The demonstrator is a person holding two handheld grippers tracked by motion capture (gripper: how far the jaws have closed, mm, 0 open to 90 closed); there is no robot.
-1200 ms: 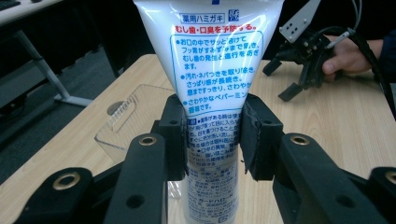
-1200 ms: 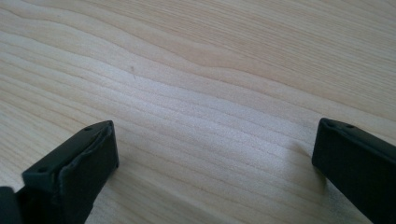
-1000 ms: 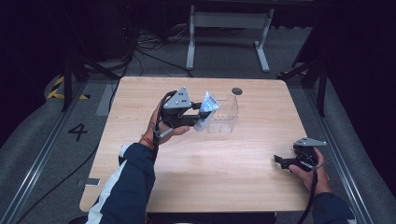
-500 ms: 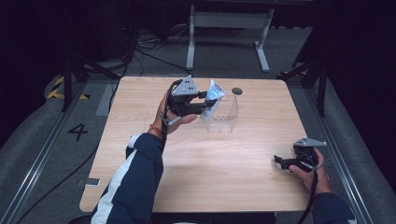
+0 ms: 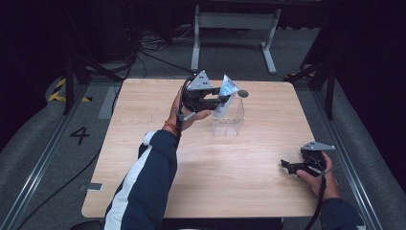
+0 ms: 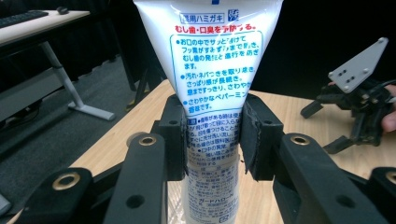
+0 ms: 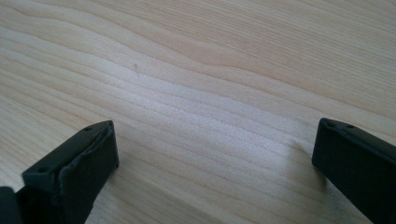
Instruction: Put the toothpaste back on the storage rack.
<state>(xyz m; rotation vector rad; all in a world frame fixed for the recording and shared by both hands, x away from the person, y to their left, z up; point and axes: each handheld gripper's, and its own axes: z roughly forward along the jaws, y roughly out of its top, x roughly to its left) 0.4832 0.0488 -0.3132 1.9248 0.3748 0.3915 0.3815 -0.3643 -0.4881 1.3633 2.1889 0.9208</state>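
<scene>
My left gripper (image 5: pixel 221 99) is shut on a white toothpaste tube (image 5: pixel 226 96) with blue and red print. It holds the tube upright over a clear plastic box (image 5: pixel 229 120) at the far middle of the table. Seen from the left gripper view, both pads (image 6: pixel 253 140) press the tube (image 6: pixel 215 84) near its lower part, and the crimped end points up. At the table's right front edge rests my right gripper (image 5: pixel 287 165), open. The right gripper view has bare wood between its jaws, around (image 7: pixel 215 154).
A small dark round object (image 5: pixel 243 93) lies on the wooden table (image 5: pixel 143 120) just behind the clear box. Cables and a metal stand base (image 5: pixel 230 28) are on the floor beyond the table. The other gripper (image 6: pixel 359 107) appears at right in the left gripper view.
My left hand has carried the tube to the right and slightly farther back, from beside the clear box to above it. The right gripper has stayed where it was.
</scene>
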